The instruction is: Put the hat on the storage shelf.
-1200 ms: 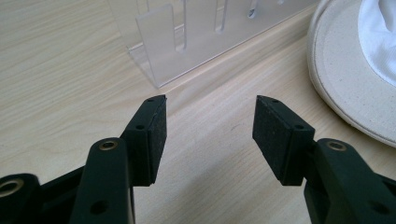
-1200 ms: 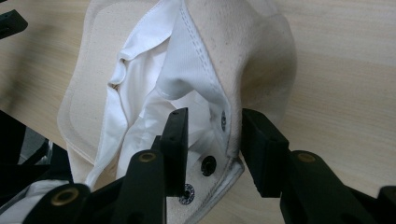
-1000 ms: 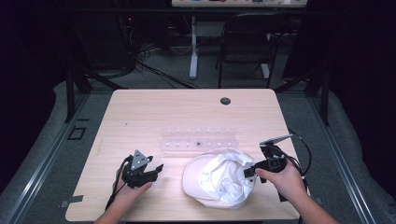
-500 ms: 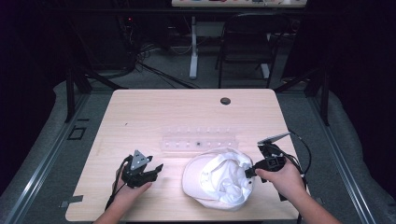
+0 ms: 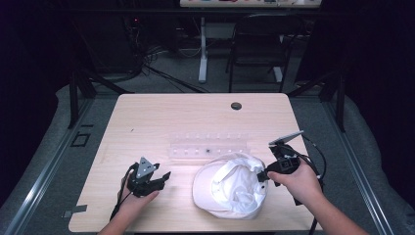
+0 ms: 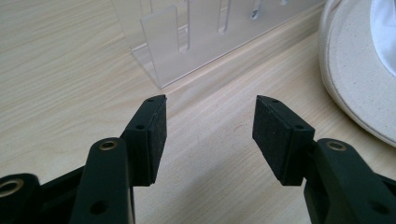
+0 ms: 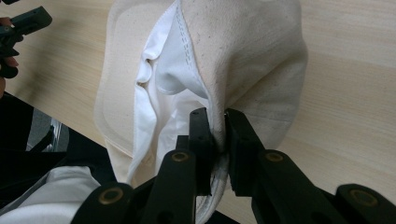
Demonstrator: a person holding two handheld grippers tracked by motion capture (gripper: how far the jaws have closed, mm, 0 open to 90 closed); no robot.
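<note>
Pinching the rim of the white cap (image 7: 243, 60) tight between the right gripper (image 7: 215, 140) jaws; holding the left gripper (image 6: 210, 135) spread wide, clasping nothing, over the table (image 6: 60, 70).

high view looks down from above; gripper views sit close, low — all share the cap (image 5: 230, 188).

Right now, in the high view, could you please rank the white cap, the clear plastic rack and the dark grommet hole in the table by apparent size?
1. white cap, about as wide as the rack but far deeper
2. clear plastic rack
3. grommet hole
</note>
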